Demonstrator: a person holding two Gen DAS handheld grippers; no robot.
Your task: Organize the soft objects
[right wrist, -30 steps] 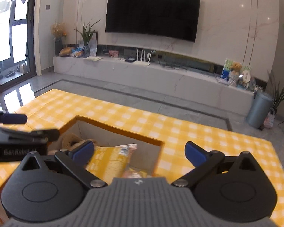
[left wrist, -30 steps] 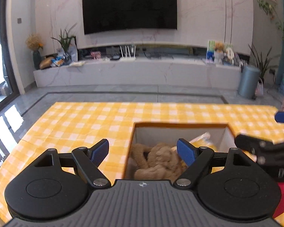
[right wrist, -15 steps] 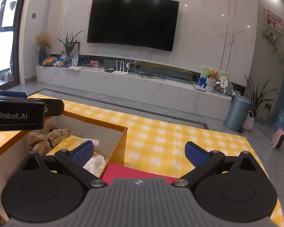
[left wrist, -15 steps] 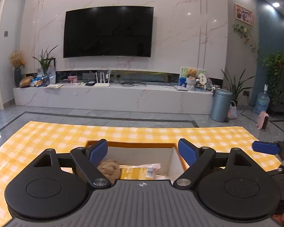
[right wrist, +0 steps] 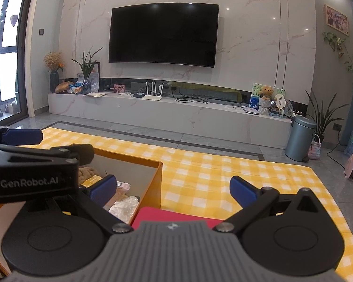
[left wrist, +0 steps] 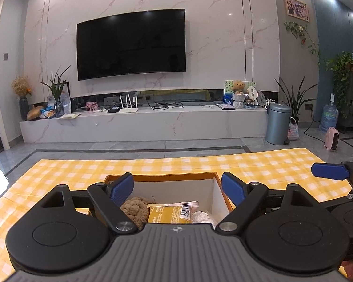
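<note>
An orange cardboard box (left wrist: 220, 189) sits on the yellow checked table (left wrist: 58, 171). Inside lie a brown plush toy (left wrist: 135, 209), a yellow packet (left wrist: 169, 213) and a crinkled clear plastic item (left wrist: 202, 216). My left gripper (left wrist: 177, 186) is open and empty, above the box's near side. My right gripper (right wrist: 173, 188) is open and empty, to the right of the box (right wrist: 156, 183), above a red flat object (right wrist: 167, 215) lying beside it. The plush (right wrist: 87, 172) and plastic item (right wrist: 124, 205) also show in the right wrist view.
The table's far edge (right wrist: 223, 158) borders grey tile floor. Beyond stand a marble TV bench (left wrist: 153, 122), a grey bin (left wrist: 277, 123), and a pink heater (left wrist: 331, 138). My right gripper's finger (left wrist: 329, 171) shows at the left view's right edge.
Both grippers have risen and pulled back from the box, with the views tilting up toward the room. The red flat object came into the right view. Both stay open.
</note>
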